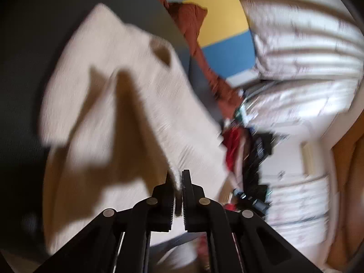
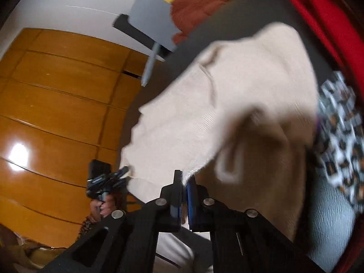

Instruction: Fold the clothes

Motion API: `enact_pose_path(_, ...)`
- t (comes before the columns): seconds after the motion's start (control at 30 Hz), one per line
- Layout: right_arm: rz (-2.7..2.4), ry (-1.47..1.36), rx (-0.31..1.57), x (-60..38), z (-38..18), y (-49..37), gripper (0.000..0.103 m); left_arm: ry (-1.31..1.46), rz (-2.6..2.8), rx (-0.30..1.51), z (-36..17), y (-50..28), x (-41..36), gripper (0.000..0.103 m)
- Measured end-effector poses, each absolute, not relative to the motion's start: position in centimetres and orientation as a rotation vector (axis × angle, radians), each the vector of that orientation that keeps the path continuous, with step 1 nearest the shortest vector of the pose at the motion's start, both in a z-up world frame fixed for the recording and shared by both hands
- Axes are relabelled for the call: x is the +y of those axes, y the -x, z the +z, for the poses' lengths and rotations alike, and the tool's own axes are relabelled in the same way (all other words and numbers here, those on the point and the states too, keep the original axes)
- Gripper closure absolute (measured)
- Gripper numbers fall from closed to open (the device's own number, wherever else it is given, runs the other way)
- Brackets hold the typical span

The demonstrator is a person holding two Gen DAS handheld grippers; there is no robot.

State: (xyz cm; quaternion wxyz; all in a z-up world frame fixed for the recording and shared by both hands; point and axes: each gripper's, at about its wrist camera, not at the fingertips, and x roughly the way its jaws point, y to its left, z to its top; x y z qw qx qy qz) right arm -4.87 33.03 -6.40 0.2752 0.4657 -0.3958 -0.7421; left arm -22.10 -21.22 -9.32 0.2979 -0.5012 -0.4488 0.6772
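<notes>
A beige knit garment [image 1: 127, 95] lies spread over a dark grey surface [image 1: 34, 45], partly lifted and blurred. My left gripper [image 1: 178, 180] is shut on the garment's near edge, with cloth showing between the black fingers. In the right wrist view the same beige garment [image 2: 227, 104] hangs in folds. My right gripper [image 2: 184, 179] is shut on its lower edge, which is pinched between the black finger and the blue pad. The left gripper [image 2: 120, 174] shows there too, held by a hand [image 2: 102, 207] at the garment's left corner.
A rust-brown garment [image 1: 193, 22] lies at the far edge of the surface. White quilted bedding [image 1: 307, 56] fills the right of the left wrist view. A leopard-print cloth [image 2: 341, 147] and a red fabric [image 2: 318, 22] lie right of the garment. Glossy wooden panels [image 2: 56, 102] stand at left.
</notes>
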Motion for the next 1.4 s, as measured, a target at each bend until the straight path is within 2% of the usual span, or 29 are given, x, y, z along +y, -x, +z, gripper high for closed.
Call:
enact_pose_path(0.1, -2.021, -1.129, -1.223, 34.8, -5.1, 7.8, 0.097, 1.223, 1.798, -1.39, -8.6, 24.8, -23.0, 0.101)
enact_pose_path(0.17, -2.084, -1.07, -1.351, 36.3, -5.3, 9.9, 0.096, 1.17, 1.864, -1.531, -8.7, 26.4, -24.3, 0.091)
enact_pose_path(0.2, -2.146, -1.058, -1.411, 37.1, -5.8, 11.1, 0.096, 1.168, 1.912, -1.584, -8.8, 27.0, -24.9, 0.078)
enact_pose_path(0.23, -2.203, -1.059, -1.455, 37.8, -6.3, 11.9, 0.086, 1.19, 1.967, -1.606, -8.8, 27.2, -25.2, 0.074)
enact_pose_path(0.27, -2.241, -1.078, -1.487, 38.2, -6.9, 12.5, 0.061, 1.208, 2.013, -1.596, -8.7, 27.1, -25.4, 0.074)
enact_pose_path(0.33, -2.258, -1.082, -1.553, 38.6, -7.6, 12.4, 0.038, 1.221, 2.088, -1.537, -8.5, 26.1, -25.6, 0.066)
enact_pose_path(0.4, -2.272, -0.998, -1.53, 38.4, -7.3, 11.1, 0.038, 1.212, 2.149, -1.439, -8.5, 24.7, -25.6, 0.062)
enact_pose_path(0.57, -2.432, -0.974, -1.231, 36.9, -5.3, 6.6, 0.038, 1.189, 2.187, -1.264, -9.2, 21.1, -24.7, 0.062)
enact_pose_path(0.7, -2.412, -1.057, -0.997, 34.0, -5.3, 5.6, 0.041, 1.215, 2.186, -1.118, -10.1, 20.2, -21.9, 0.062)
enact_pose_path(0.87, -2.446, -1.21, -0.674, 29.4, -7.2, 8.7, 0.042, 1.237, 2.375, -0.981, -9.1, 20.8, -21.7, 0.064)
enact_pose_path(1.0, -2.638, -1.255, -0.607, 29.3, -9.0, 9.9, 0.042, 1.255, 2.522, -0.891, -8.4, 19.5, -23.1, 0.064)
enact_pose_path(1.07, -2.695, -1.154, -0.613, 29.0, -9.5, 9.5, 0.035, 1.264, 2.529, -0.86, -8.3, 18.6, -23.5, 0.064)
enact_pose_path(1.13, -2.751, -1.091, -0.499, 27.7, -9.8, 9.0, 0.03, 1.269, 2.528, -0.828, -8.5, 17.7, -23.4, 0.064)
enact_pose_path(1.23, -2.772, -1.083, -0.316, 25.7, -10.1, 9.0, 0.013, 1.245, 2.529, -0.821, -8.2, 15.9, -23.4, 0.063)
enact_pose_path(1.4, -2.751, -1.068, -0.327, 26.4, -9.8, 8.2, 0.011, 1.27, 2.437, -0.835, -8.9, 14.8, -22.8, 0.065)
